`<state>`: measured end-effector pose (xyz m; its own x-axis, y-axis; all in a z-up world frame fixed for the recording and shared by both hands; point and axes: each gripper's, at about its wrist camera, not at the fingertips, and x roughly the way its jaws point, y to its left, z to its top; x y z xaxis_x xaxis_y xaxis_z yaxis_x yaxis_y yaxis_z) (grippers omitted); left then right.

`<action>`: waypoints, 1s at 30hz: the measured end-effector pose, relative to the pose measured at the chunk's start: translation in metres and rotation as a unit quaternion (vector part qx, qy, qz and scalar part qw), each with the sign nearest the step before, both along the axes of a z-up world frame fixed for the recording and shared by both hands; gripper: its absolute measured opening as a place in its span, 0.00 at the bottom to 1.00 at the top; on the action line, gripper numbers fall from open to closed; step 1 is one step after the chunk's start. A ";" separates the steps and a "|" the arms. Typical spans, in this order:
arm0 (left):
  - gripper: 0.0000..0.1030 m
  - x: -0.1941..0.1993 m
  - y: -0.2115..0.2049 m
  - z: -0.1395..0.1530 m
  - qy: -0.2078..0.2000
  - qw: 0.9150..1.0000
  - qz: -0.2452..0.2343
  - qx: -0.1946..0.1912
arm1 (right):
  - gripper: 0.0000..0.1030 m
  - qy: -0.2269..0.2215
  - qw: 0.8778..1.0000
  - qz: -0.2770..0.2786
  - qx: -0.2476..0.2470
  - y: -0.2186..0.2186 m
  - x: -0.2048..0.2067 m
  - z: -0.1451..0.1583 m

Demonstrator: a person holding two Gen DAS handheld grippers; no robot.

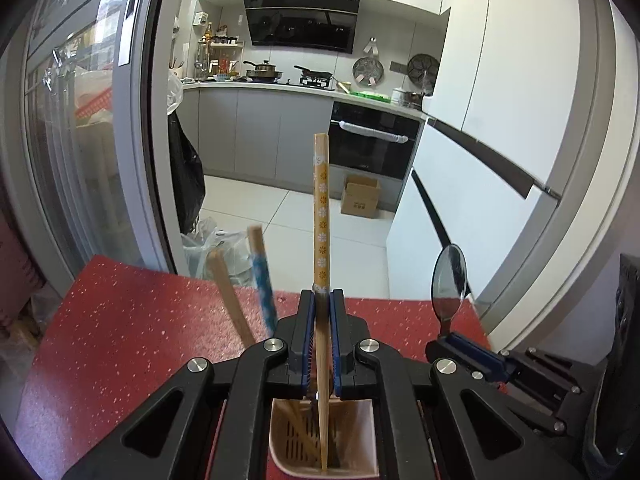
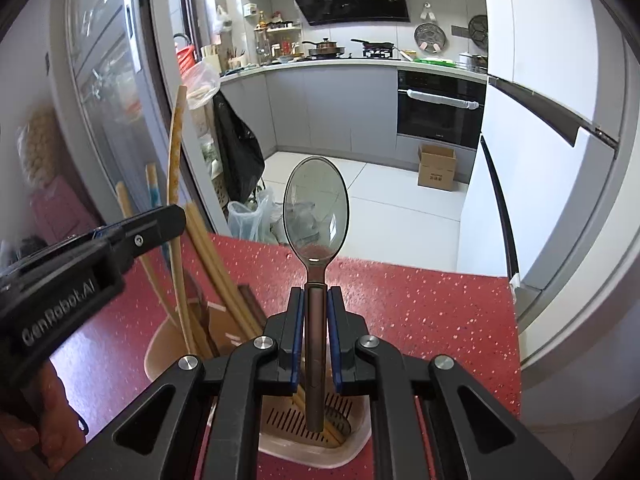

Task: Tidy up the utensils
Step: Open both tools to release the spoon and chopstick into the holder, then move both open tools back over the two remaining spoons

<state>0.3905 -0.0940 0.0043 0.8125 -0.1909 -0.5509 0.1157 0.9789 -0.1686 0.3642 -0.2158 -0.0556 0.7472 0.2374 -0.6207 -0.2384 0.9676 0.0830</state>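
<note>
Left gripper (image 1: 321,304) clenched on upright yellow chopstick (image 1: 321,216), tip inside holder (image 1: 280,440). Right gripper (image 2: 315,300) clamped on spoon (image 2: 316,208), bowl up, handle inside holder, over red table (image 2: 420,300).

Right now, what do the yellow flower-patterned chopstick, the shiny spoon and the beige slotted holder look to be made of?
The yellow flower-patterned chopstick looks like wood or bamboo: bare tan shaft below a printed band. The shiny spoon seems polished metal, since its bowl mirrors the room; its handle is darker and duller. The beige slotted holder is probably moulded plastic, smooth and matte.
</note>
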 end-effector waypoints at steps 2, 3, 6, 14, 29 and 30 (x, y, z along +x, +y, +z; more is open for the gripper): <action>0.35 -0.004 -0.002 -0.008 0.008 1.000 -0.003 0.009 | 0.12 0.002 1.000 0.005 -0.005 0.003 -0.003 -0.005; 0.35 -0.006 -0.003 -0.010 0.010 1.000 -0.003 0.012 | 0.12 0.003 1.000 0.007 -0.007 0.004 -0.004 -0.005; 0.35 -0.011 -0.004 -0.017 0.019 0.999 -0.008 0.024 | 0.12 0.003 1.000 0.021 -0.019 0.011 -0.010 -0.010; 0.36 -0.019 0.000 -0.024 0.038 0.998 -0.015 0.039 | 0.12 0.057 0.998 0.036 -0.010 0.013 -0.007 -0.021; 0.36 -0.040 0.017 -0.023 0.085 0.995 -0.013 0.046 | 0.40 0.122 0.991 -0.002 0.062 -0.019 -0.030 -0.006; 0.36 -0.042 0.017 -0.022 0.088 0.995 -0.014 0.046 | 0.42 0.125 0.990 -0.005 0.065 -0.021 -0.035 -0.004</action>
